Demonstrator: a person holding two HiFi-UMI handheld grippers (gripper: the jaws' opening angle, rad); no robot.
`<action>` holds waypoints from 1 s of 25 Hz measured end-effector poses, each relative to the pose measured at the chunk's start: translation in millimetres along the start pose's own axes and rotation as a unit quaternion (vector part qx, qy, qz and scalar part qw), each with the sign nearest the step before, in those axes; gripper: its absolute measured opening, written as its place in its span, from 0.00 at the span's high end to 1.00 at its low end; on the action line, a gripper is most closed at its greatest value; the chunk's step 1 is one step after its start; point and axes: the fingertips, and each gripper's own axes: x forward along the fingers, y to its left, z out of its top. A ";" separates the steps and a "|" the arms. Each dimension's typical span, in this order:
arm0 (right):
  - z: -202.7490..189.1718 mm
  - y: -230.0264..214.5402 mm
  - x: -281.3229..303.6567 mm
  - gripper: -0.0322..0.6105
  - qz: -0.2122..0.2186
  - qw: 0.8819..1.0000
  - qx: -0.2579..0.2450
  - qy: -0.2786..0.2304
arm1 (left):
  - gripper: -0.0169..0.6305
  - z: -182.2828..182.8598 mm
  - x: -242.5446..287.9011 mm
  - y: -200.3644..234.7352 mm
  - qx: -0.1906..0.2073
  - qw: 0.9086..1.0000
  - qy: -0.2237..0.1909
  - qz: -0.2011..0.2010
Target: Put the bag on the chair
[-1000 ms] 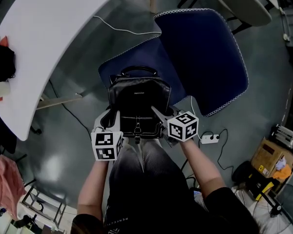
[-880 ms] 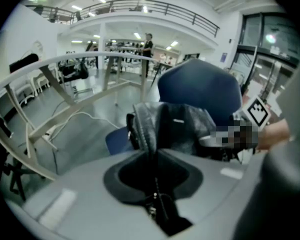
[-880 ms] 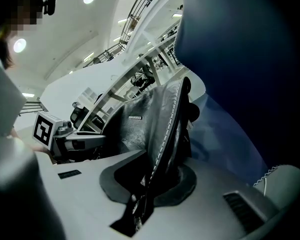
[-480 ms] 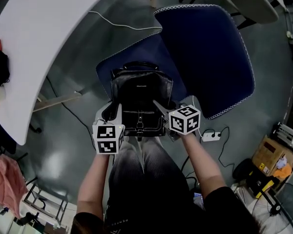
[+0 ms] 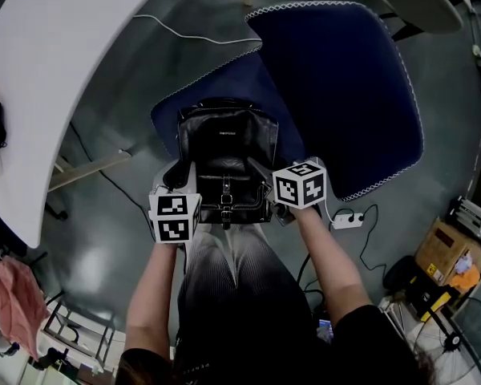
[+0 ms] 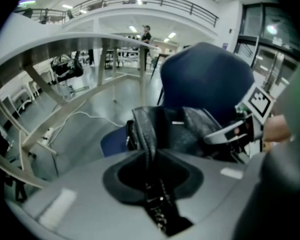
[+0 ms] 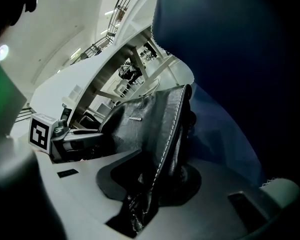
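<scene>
In the head view, you are holding the black bag (image 5: 224, 147) upright over the blue seat of the chair (image 5: 172, 115), in front of its backrest. Your left gripper (image 5: 179, 184) and right gripper (image 5: 263, 175) are flanking its lower sides. The white counter (image 5: 64, 70) is curving past on the left, close to the seat. A thin cable (image 5: 192, 34) is trailing over the floor beyond it, and a power strip (image 5: 349, 221) and a cardboard box (image 5: 445, 255) are lying to your right. Your legs (image 5: 232, 271) are standing just behind the bag. The bag and both cubes are covering the seat's front edge, so you cannot tell whether the bag's base is resting fully on it.

In the left gripper view, your fingers are clenching the bag's side edge, which is running straight into the gap between them. The backrest is rising behind the bag, the right gripper (image 6: 235, 131) is showing at its far side, and the counter's underside is arching across the left.

In the right gripper view, your fingers have just been easing apart, with the bag's stitched edge lying between them. The dark backrest is filling the right half, and the left gripper (image 7: 65, 139) is peeking past the bag.
</scene>
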 end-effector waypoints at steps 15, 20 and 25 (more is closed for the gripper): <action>-2.4 -15.3 7.4 0.73 -0.005 0.999 0.029 0.020 | 0.84 -10.0 20.7 6.9 -0.021 0.998 0.056 0.010; -1.6 -16.9 8.2 0.71 -0.007 0.999 0.033 0.023 | 0.82 -10.5 23.7 9.9 -0.035 0.997 0.063 0.012; -1.8 -13.0 7.0 0.68 0.001 0.999 0.036 0.025 | 0.78 -12.1 23.8 13.3 -0.057 0.996 0.071 0.009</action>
